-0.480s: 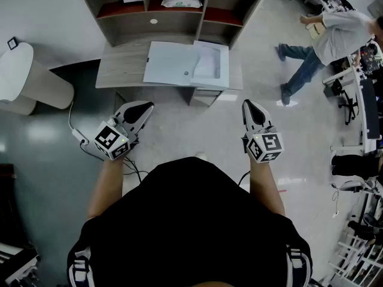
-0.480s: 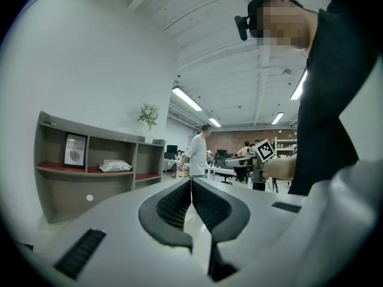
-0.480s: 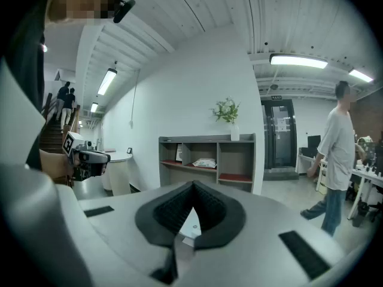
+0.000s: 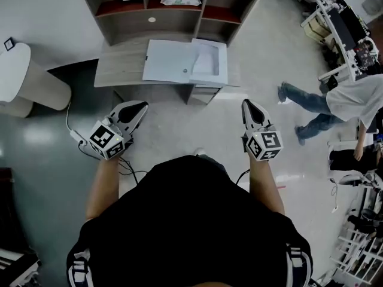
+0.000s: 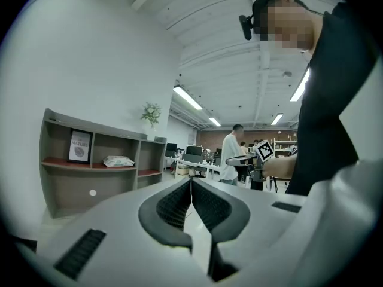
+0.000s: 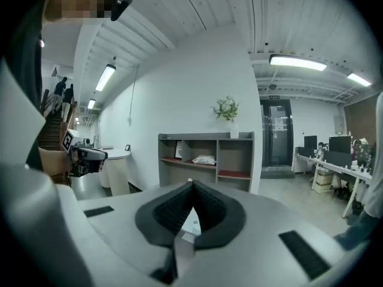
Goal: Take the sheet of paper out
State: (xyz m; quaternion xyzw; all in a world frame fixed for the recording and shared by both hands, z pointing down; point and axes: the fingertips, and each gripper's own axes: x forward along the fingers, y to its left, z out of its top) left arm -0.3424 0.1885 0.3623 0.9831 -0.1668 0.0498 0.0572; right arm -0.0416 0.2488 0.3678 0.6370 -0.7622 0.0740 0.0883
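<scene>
An open pale-blue folder lies on a low grey desk ahead of me, and a white sheet of paper rests in its right half. My left gripper hovers short of the desk's front edge, below the folder's left side, its jaws shut with nothing between them. My right gripper hangs to the right of the desk, also shut and empty. The jaws meet tip to tip in the left gripper view and in the right gripper view.
A grey shelf unit stands behind the desk with a framed card and a white packet on it. A white round stand is at the left. A cable with a power strip lies on the floor. A person walks at the right.
The person at the right has walked from the upper right down toward the middle right. My left gripper has drifted slightly left; the right one stays put.
</scene>
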